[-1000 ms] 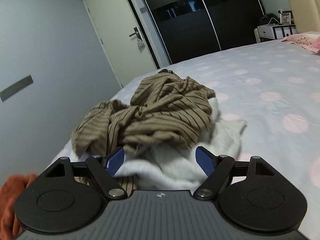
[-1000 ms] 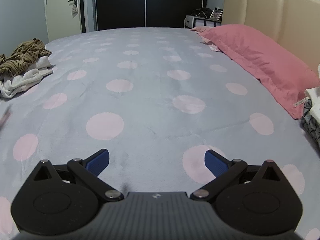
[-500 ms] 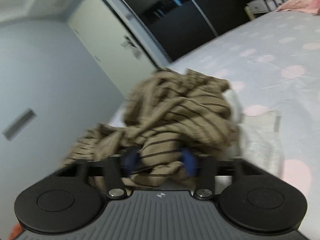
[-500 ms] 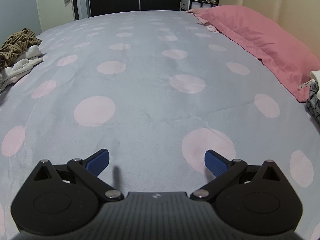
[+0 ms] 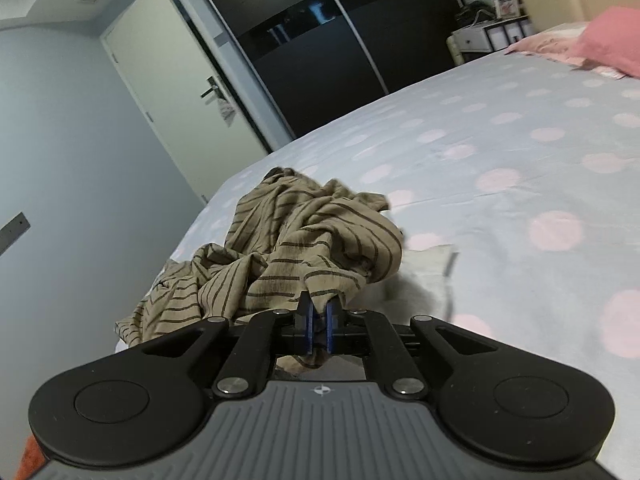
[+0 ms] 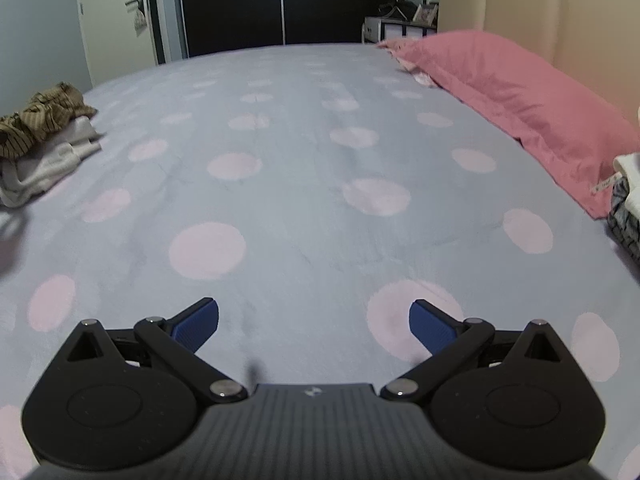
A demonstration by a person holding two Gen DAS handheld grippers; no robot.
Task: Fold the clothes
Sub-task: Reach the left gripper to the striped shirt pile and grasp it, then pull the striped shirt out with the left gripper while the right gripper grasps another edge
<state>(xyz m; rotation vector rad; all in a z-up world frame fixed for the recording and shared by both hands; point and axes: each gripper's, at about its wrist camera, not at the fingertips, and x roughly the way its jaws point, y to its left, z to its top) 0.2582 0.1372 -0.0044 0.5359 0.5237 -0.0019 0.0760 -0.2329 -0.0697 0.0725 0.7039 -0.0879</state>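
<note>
A crumpled tan garment with dark stripes lies bunched at the left edge of the bed. My left gripper is shut on a fold of it and holds that fold lifted. A white garment lies under and to the right of it. In the right wrist view the same striped garment sits on the white garment at the far left. My right gripper is open and empty, low over the bedsheet, far from the clothes.
The bed has a grey sheet with pink dots. A pink pillow lies along the beige headboard at right. Folded items sit at the right edge. An orange cloth shows at bottom left. A door and dark wardrobe stand beyond.
My left gripper moved onto the striped garment, closed on a fold and lifted it, uncovering some of the white garment. My right gripper stayed open over the sheet, shifting only slightly.
</note>
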